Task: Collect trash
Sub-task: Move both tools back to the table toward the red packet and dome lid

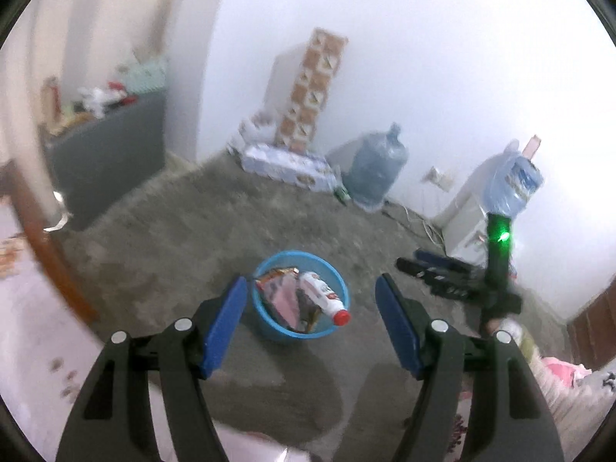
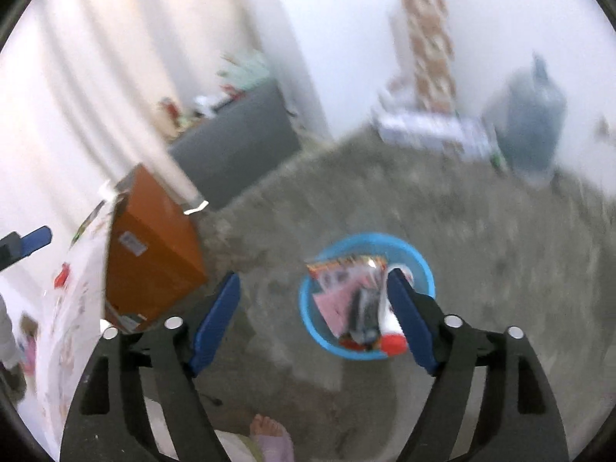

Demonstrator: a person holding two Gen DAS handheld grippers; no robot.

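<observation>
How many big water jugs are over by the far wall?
2. One water jug stands on the carpet beside the stacked cartons; the other jug sits upended on the white dispenser at right. Others may be hidden.

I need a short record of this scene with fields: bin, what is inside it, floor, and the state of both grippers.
bin: blue round bin standing upright on the carpet
contents: white bottle with a red cap leaning at the rim, red and pink wrappers beside it
floor: grey carpet
left gripper: open, nothing between the jaws
right gripper: open, holds nothing, above the bin
</observation>
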